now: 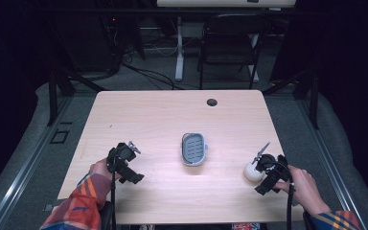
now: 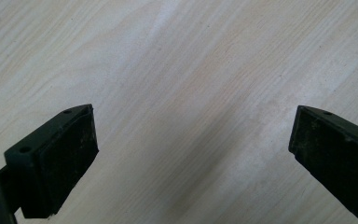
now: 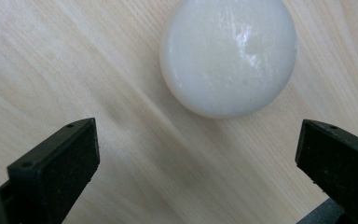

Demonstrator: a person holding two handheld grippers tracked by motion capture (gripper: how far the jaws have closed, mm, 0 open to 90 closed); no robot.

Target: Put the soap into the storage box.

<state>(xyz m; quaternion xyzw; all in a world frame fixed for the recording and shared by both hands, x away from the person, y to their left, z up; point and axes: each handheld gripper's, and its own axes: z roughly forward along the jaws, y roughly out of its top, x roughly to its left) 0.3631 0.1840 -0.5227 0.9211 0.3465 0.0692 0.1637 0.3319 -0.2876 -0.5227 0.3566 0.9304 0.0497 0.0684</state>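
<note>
A pale wooden table (image 1: 172, 115) with rounded corners, its grain running lengthwise. Near the far edge sits a small round cable hole (image 1: 212, 102). At the centre lies a grey tray (image 1: 194, 148) (an oblong dish with a darker, slotted inside). Well apart from it, close to the near right corner, rests a smooth white soap (image 1: 252, 173), a rounded, glossy lump lying directly on the wood (image 3: 227, 57).
</note>
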